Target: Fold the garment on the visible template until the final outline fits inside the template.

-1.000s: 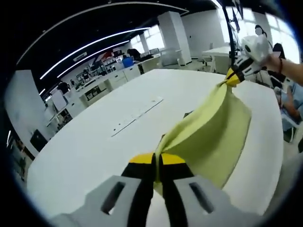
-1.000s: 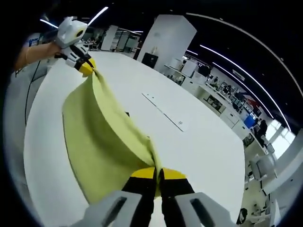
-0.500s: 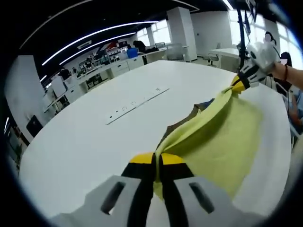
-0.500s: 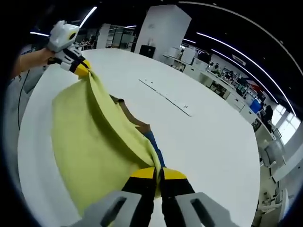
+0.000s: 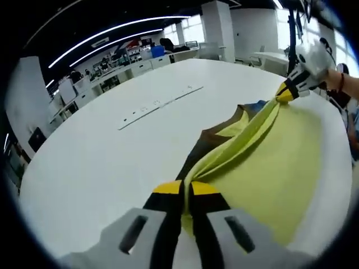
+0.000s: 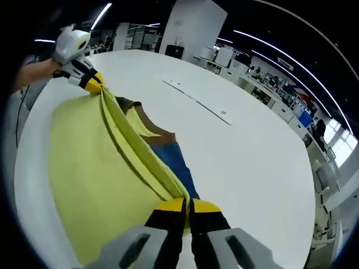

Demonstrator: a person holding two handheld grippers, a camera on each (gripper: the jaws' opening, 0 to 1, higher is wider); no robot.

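A yellow-green garment (image 5: pixel 269 168) hangs stretched between both grippers above a white table (image 5: pixel 95 162). My left gripper (image 5: pixel 185 193) is shut on one end of its bunched edge. My right gripper (image 6: pixel 187 208) is shut on the other end, and it also appears as the far right gripper (image 5: pixel 287 92) in the left gripper view. The left gripper (image 6: pixel 90 83) shows at the far end in the right gripper view. Under the garment (image 6: pixel 95 168) lies a template with a brown part (image 6: pixel 151 130) and a blue part (image 6: pixel 178 165); the brown part (image 5: pixel 210 143) also shows in the left gripper view.
A long flat strip (image 5: pixel 154 104) is set into the table's middle; the same strip (image 6: pixel 196 101) shows in the right gripper view. A person's hand (image 6: pixel 36 70) holds the far gripper. Desks, a pillar (image 6: pixel 196 31) and seated people surround the table.
Both grippers have come down toward the table with the garment, which now spreads flatter. More of the brown and blue template shows beyond its edge.
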